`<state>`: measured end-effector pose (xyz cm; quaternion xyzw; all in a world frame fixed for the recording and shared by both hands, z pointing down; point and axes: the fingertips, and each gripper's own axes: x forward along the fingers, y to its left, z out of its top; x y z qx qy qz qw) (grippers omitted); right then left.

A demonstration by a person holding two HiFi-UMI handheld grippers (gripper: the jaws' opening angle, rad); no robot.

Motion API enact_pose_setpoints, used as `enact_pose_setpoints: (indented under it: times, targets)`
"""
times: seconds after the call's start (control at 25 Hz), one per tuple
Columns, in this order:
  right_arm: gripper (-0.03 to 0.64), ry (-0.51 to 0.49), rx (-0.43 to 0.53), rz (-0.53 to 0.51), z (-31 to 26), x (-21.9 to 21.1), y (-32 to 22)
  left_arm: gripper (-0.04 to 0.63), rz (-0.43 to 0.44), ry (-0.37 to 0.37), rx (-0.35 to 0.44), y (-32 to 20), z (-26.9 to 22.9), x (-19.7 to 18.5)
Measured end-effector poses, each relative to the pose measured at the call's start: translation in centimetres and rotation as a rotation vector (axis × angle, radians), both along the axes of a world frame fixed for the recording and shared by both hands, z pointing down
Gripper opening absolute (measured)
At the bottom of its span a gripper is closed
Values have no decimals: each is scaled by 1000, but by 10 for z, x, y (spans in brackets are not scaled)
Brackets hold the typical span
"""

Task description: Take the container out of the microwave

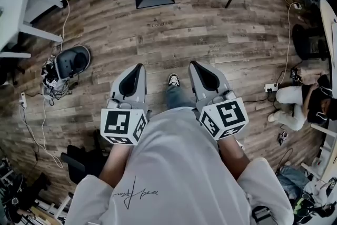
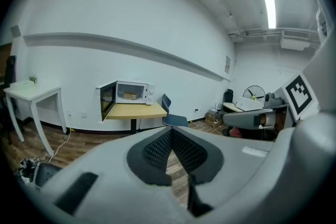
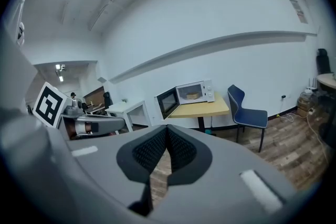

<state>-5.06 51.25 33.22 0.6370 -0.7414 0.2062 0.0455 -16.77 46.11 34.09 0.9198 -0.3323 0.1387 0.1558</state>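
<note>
**Both tools pressed together and empty, microwave well ahead**

The left tool [image 1: 138, 66] has its two dark ribbed pads closed against each other at the tip, with nothing between them; its own view shows the pads [image 2: 157, 148] meeting in a point. The right tool [image 1: 193, 64] stands the same way, with its pads [image 3: 181, 148] together and nothing pinched. In the head view the two tools sit side by side at waist height, near each other but apart, each with its marker cube at the back. Both point forward over the brown wood-plank floor [image 1: 174, 34].

Well ahead of both tools stands a white microwave oven [image 2: 131, 93] on a light yellow-topped worktop [image 2: 137, 110] with a single dark pedestal leg. Its dark-windowed door [image 2: 107, 100] hangs open on the side toward the left tool. Inside the lit cavity sits the tan, flat container [image 2: 129, 95], also seen from the right tool's view [image 3: 192, 95]. Neither tool is near it.

Just beyond the worktop on the right tool's side stands a blue chair with dark legs [image 3: 242, 108]. On the left tool's side, further off, is a white table [image 2: 31, 93] against the white wall. Well off to the right of the right tool, a person [image 1: 300, 105] sits low on the floor among cables.
</note>
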Motion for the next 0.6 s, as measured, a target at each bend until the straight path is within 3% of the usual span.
enact_pose_setpoints:
  times: [0.28, 0.6]
  targets:
    - [9, 1, -1, -19, 9, 64, -68, -8, 14, -1, 17, -68, -3, 74]
    - [11, -22, -9, -60, 19, 97, -111, -8, 15, -8, 29, -103, -3, 112]
